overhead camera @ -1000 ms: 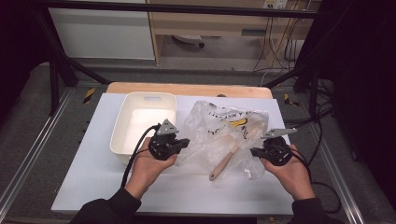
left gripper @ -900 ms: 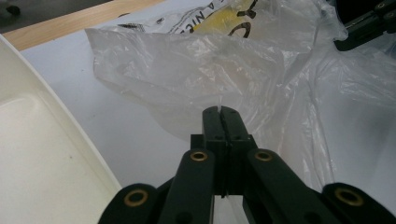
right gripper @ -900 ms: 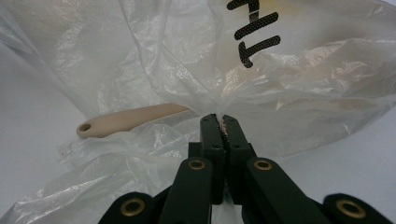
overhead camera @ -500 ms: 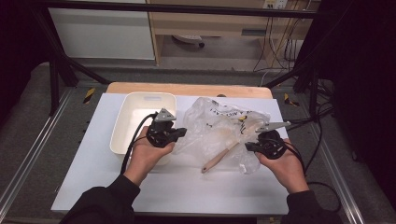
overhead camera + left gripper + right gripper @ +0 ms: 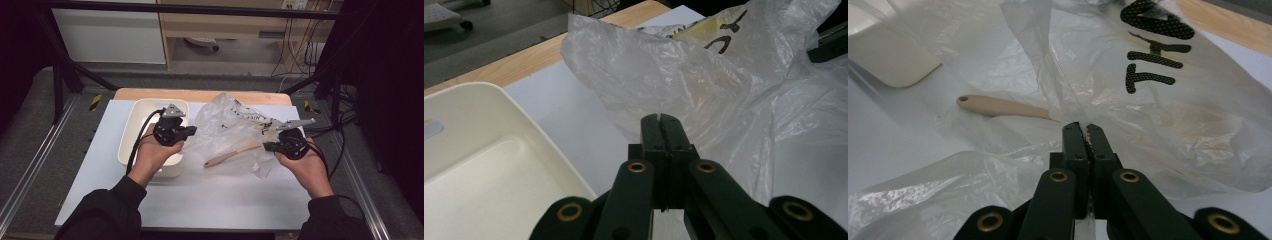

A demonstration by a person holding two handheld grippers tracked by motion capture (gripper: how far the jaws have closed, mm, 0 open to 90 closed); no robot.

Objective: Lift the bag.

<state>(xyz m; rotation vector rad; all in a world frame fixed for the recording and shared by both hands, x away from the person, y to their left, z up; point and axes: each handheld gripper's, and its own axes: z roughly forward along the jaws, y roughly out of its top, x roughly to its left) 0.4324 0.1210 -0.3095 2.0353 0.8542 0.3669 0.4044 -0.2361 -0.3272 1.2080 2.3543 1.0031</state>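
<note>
The plastic bag (image 5: pixel 235 130), at table centre, is clamped at 9 o'clock by the left gripper (image 5: pixel 660 120) and at 3 o'clock by the right gripper (image 5: pixel 1083 131). The wooden spatula (image 5: pixel 231 154) is judged half out; emptying into the tray (image 5: pixel 131 134) remains.

Bag: clear plastic bag (image 5: pixel 235 131), crumpled, black letters printed, lifted up above the white table.
Spoon: wooden spoon (image 5: pixel 231 154), handle pokes out of the bag, tilted.

The plastic bag (image 5: pixel 235 132) veils the wooden spoon's (image 5: pixel 227 155) head.
</note>
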